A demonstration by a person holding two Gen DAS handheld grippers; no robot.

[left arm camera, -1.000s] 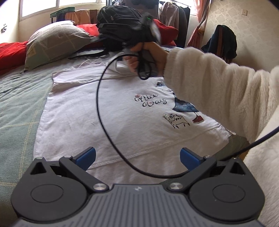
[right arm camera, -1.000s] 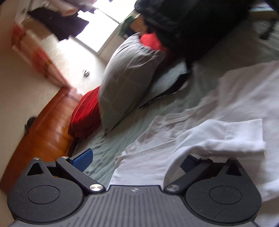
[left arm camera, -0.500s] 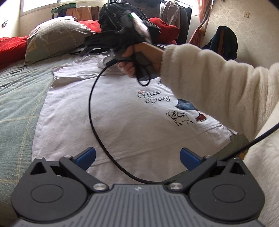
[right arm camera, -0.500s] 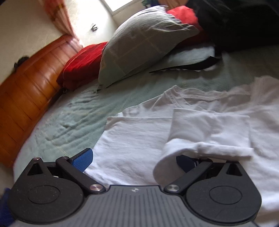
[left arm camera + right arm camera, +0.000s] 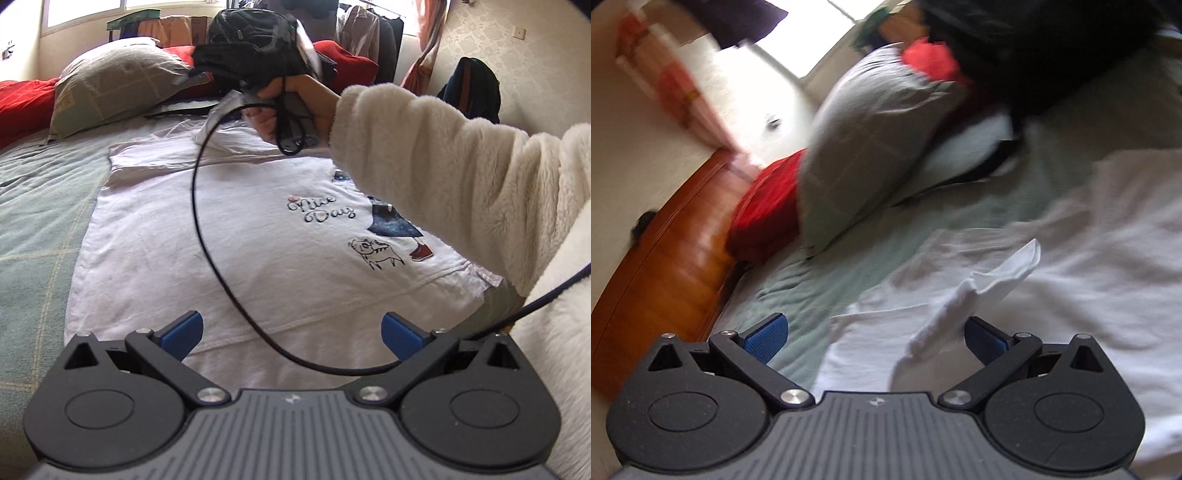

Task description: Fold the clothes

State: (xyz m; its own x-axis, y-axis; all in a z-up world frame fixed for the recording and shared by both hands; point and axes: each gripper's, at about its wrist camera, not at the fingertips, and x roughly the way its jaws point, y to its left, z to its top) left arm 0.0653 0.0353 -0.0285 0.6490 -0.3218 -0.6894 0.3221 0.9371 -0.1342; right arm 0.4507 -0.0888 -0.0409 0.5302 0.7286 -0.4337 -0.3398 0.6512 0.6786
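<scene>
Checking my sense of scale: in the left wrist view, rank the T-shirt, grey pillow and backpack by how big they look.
1. T-shirt, by far.
2. Grey pillow.
3. Backpack, partly hidden by the hand; pillow and backpack lie farther away, so their order is unsure.

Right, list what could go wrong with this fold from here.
1. The black cable loops low over the white T-shirt; it could snag or drag the fabric.
2. The right hand-held gripper looks open with the sleeve draped loosely against one finger, so the sleeve may slip off and land crooked.
3. The right view is motion-blurred; fast movement risks a sloppy fold.
</scene>
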